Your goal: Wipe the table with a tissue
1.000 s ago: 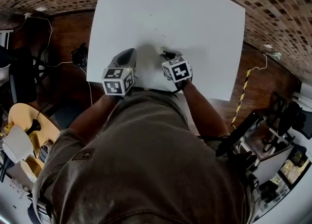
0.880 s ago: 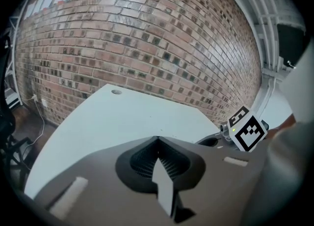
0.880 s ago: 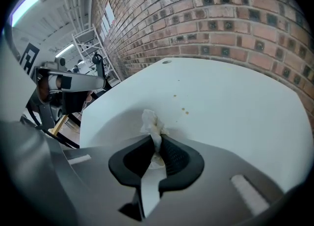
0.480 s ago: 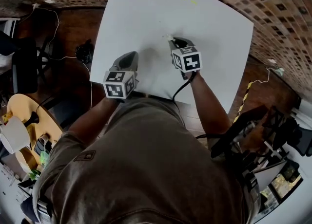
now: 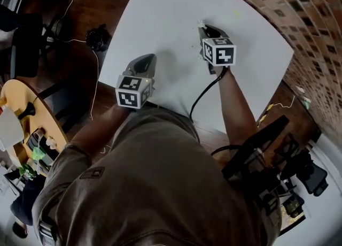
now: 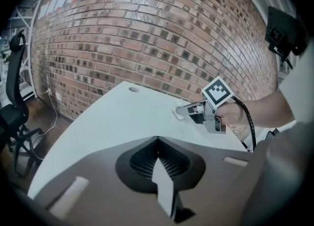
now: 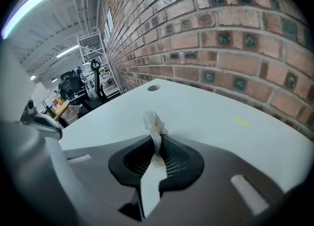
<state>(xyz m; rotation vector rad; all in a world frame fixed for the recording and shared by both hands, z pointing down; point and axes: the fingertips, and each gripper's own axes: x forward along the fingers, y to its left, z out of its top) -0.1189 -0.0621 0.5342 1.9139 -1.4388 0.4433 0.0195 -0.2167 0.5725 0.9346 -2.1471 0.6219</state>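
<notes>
Two grippers hover over the white table (image 5: 160, 20), and only the right gripper (image 7: 156, 141) carries anything. Its jaws are pinched nearly together on a crumpled tissue (image 7: 154, 124), whose white tuft pokes past the tips and appears to rest on the tabletop some way to the person's side of the cable hole (image 7: 153, 88). The left gripper (image 6: 158, 144) has its jaws closed on nothing and hangs over the table's near part, farther from the cable hole than the right one. The likeliest trouble is the tissue itself: so little of it sticks out that a steeper tilt would probably put hard jaw tips on the surface instead of paper. A firm drag could also tear the wad or pull it free of the pinch. Such a small tuft covers only a narrow strip, so the yellow mark (image 7: 241, 121), off to the right of the cable hole, could easily be missed. The black cable (image 5: 206, 92) trailing from the right gripper might snag on the table's near edge during a long reach. The tabletop looks smooth, matte and bare. Beyond the cable hole rises a brick wall (image 7: 221, 33), and left of it lie dark wooden floor, loose wires and an office chair (image 6: 12, 112).
</notes>
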